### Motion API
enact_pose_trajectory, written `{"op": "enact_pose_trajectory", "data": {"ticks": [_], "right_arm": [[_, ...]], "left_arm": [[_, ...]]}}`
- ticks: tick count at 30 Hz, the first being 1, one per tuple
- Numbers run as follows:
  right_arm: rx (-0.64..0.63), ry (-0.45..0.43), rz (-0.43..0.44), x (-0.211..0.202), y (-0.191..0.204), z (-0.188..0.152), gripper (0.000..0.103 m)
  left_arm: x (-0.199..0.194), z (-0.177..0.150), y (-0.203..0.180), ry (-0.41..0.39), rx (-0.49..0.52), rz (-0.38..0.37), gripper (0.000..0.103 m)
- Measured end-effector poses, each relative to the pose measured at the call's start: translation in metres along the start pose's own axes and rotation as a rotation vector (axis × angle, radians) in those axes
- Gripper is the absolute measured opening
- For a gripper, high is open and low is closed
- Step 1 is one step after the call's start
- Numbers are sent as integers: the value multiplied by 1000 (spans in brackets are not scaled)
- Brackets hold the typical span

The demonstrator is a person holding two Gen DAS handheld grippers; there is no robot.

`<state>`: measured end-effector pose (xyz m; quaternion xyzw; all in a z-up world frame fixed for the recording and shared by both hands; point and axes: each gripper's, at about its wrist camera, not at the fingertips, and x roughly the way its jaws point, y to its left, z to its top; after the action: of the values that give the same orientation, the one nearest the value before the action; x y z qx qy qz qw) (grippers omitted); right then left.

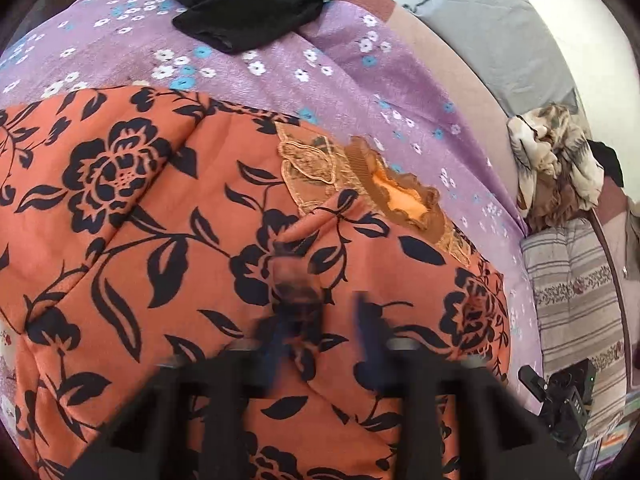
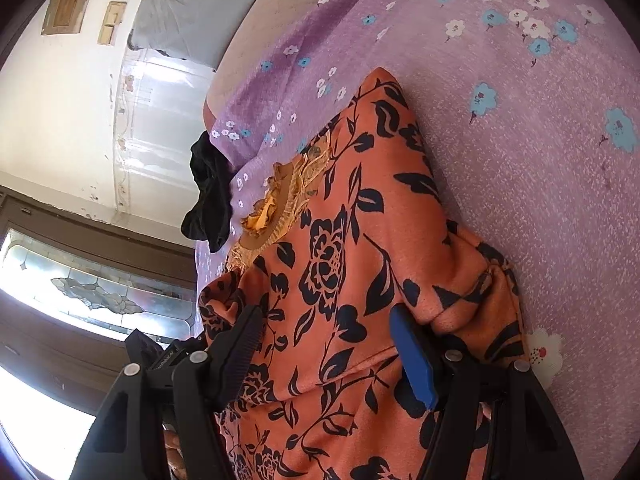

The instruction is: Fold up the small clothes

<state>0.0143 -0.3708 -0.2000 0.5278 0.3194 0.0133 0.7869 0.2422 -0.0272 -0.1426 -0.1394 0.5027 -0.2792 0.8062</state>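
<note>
An orange garment with a black flower print lies spread on the purple flowered bed sheet. Its lace neckline faces the far right. My left gripper hovers low over the garment's middle; its fingers are blurred by motion and stand a little apart with no cloth between them. In the right wrist view the same garment lies under my right gripper, whose fingers are wide apart above the cloth, the blue pad on the right.
A black garment lies on the sheet beyond the orange one and also shows in the right wrist view. A crumpled beige cloth and a striped mattress lie right. The other gripper shows at the lower right.
</note>
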Motion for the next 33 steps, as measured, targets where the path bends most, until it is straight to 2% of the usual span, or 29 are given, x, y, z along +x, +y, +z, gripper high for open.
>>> {"op": "enact_pose_trajectory", "data": {"ticks": [4,7,11,14,15,17,18,20,21,22,24,25,27,30,33], "right_arm": [[-1,-10,5,-3,2,1,69],[-47,-73,8,-14,13,1,69],[-196,-174,28,-27,42,0,70],[-210,-154,-22,-18,47,0,70],[-193,-128,-50,-11,44,1,70],[-143,-41,-162,7,29,4,70],[-127,-32,-160,10,23,4,63],[-119,-44,-136,4,24,7,63],[-126,-44,-140,3,23,7,62],[-121,-41,-142,3,21,7,61],[-113,-52,-162,2,18,8,51],[-122,-54,-175,2,18,8,49],[-142,-70,-206,0,21,7,44],[-268,-147,-275,-7,41,0,48],[-399,-171,-223,-7,64,-10,48]], "left_arm": [[-16,0,-15,-85,46,-5,6],[-55,3,-21,-220,59,-18,6],[-85,4,-5,-292,35,70,6],[-95,4,15,-285,-26,98,6],[-94,4,22,-256,-43,100,6],[-90,4,34,-184,-41,98,8],[-86,3,38,-142,-46,110,8],[-87,0,46,-103,-51,127,9],[-88,-1,49,-91,-48,145,13],[-91,-2,51,-91,-51,163,16],[-104,-3,63,-136,-81,217,19],[-112,-2,72,-165,-109,244,19],[-130,-2,97,-224,-203,285,28],[-152,-7,143,-294,-397,351,31],[-168,-20,189,-342,-625,367,33]]}}
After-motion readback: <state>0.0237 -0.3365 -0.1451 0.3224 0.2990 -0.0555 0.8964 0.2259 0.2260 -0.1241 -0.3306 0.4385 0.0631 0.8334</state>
